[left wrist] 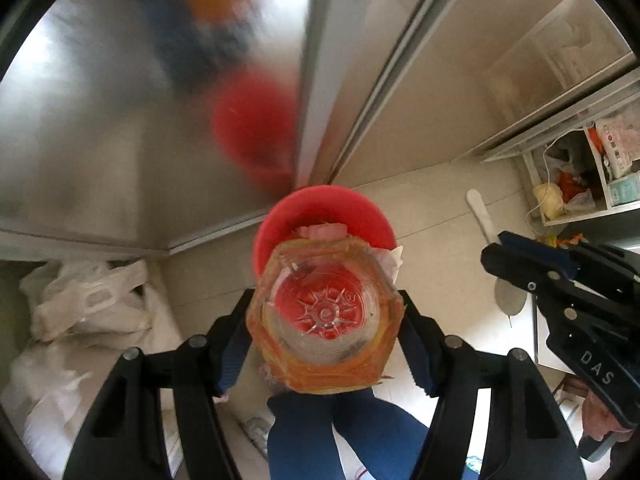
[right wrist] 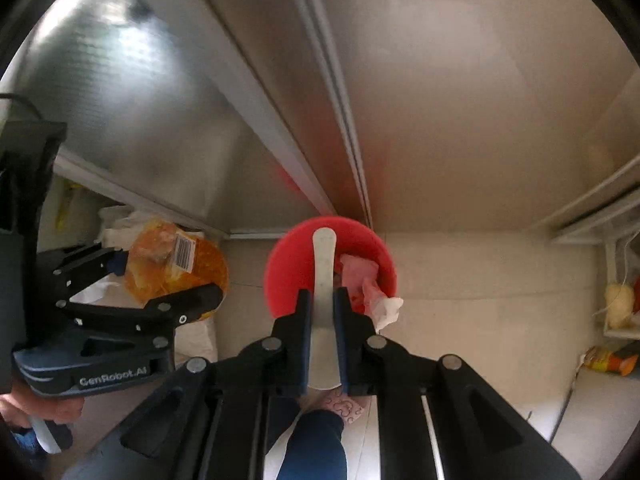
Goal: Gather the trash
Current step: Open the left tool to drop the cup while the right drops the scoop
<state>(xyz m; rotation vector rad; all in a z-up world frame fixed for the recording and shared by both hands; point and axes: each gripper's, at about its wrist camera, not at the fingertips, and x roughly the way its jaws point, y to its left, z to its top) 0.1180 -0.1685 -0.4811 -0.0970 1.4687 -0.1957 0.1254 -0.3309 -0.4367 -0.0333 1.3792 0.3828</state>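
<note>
Two tools hang above the red bin [right wrist: 280,276] on the floor. Left tool [left wrist: 324,340] grips an orange bottle [left wrist: 324,320]; right tool [right wrist: 323,308] is narrow, pinching a white spoon [right wrist: 324,280] over tissue [right wrist: 382,304] in the bin.

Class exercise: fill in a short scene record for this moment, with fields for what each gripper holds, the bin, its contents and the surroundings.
left gripper: shut on orange-wrapped jar, above the bin
right gripper: shut on white spoon, above the bin
bin: red bucket on a pale floor
contents: crumpled paper at its rim
surroundings: metal cabinet doors; white bags at left
</note>
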